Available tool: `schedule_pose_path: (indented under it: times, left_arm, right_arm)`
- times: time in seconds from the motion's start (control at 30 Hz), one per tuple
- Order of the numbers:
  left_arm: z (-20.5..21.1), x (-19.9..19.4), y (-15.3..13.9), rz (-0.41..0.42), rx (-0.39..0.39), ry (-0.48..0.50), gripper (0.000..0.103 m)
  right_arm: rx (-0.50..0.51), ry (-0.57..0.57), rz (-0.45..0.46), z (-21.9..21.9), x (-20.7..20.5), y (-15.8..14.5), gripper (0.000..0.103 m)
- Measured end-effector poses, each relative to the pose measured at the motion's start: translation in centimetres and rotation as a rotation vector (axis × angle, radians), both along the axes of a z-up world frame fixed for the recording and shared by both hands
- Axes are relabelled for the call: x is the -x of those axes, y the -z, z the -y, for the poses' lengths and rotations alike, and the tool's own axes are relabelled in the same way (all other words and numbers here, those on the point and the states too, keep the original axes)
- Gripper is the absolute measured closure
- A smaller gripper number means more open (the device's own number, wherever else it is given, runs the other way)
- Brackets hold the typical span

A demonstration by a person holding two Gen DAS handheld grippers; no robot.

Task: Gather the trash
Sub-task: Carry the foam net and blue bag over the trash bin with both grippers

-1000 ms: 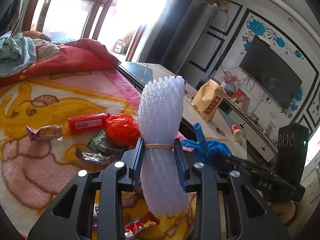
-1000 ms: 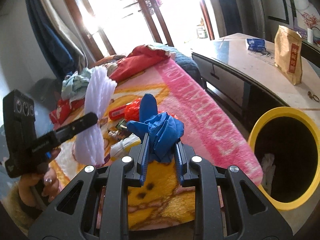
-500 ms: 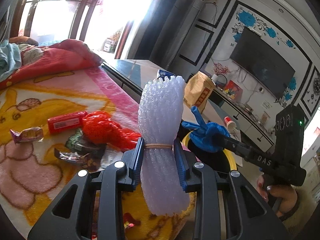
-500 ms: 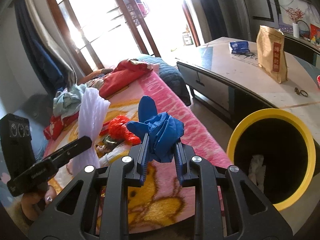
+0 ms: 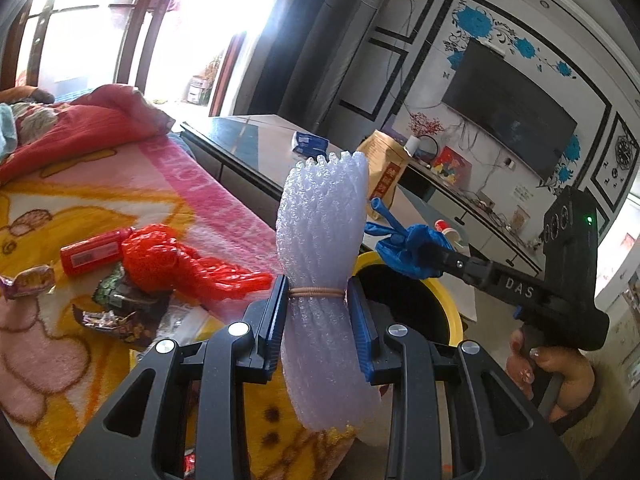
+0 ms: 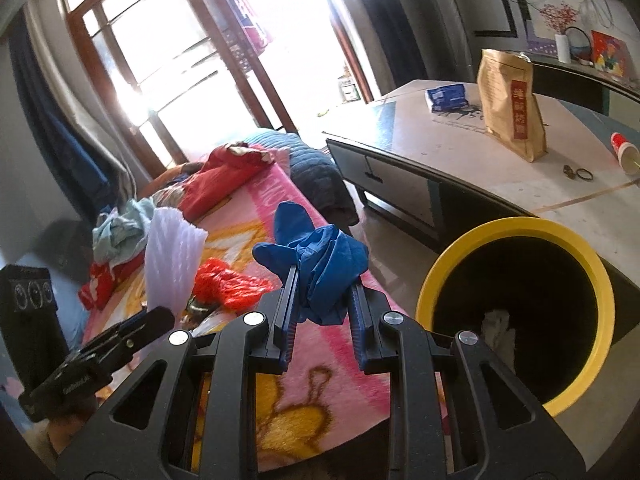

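My left gripper is shut on a white foam net bundle tied with a rubber band, held upright above the blanket's edge. My right gripper is shut on a crumpled blue glove. The glove also shows in the left wrist view, over the yellow-rimmed bin. In the right wrist view the bin stands right of the gripper, with white crumpled trash inside. Left on the blanket lie a red plastic bag, a red tube and candy wrappers.
A pink and yellow blanket covers the bed, with clothes heaped at its far end. Beyond the bin stands a low table with a brown paper bag, a blue packet and a red cup. A hand holds the right gripper.
Both grippers have swung right, away from the blanket and toward the bin. The bin's rim has come into the left wrist view and fills more of the right wrist view. Both grips are unchanged.
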State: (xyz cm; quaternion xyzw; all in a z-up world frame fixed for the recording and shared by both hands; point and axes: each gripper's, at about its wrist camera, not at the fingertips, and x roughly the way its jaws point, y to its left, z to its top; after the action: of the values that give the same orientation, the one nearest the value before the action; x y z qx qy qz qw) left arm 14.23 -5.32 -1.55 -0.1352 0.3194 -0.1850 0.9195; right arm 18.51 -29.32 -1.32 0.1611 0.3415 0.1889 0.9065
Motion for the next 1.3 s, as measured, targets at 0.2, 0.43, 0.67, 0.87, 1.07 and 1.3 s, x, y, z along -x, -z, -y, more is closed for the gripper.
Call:
schedule_pose_path:
  times: [0.2, 0.43, 0.67, 0.87, 1.07, 1.3]
  left_arm:
    - [1.6, -0.3, 0.1, 0.001, -0.014, 0.033, 0.074]
    - [3.3, -0.8, 0.3, 0.000, -0.029, 0.073, 0.074]
    - [5.0, -1.4, 0.6, 0.000, -0.043, 0.111, 0.074]
    - [6.4, -1.8, 1.0, -0.003, -0.054, 0.145, 0.074]
    - [7.9, -2.0, 1.4, -0.005, -0.067, 0.176, 0.074]
    - [9.6, -2.2, 1.6, -0.004, -0.079, 0.209, 0.074]
  right_arm:
    - [-0.021, 0.051, -0.003, 1.8, -0.4, 0.0, 0.086]
    - [-0.044, 0.115, -0.006, 4.1, -0.6, 0.2, 0.086]
    - [-0.065, 0.174, -0.011, 6.2, -0.7, 0.5, 0.086]
    - [-0.082, 0.225, -0.020, 8.0, -0.9, 0.9, 0.086]
    - [-0.095, 0.269, -0.032, 9.5, -0.9, 1.5, 0.086]
    - [-0.103, 0.313, -0.046, 11.0, -1.1, 2.2, 0.086]
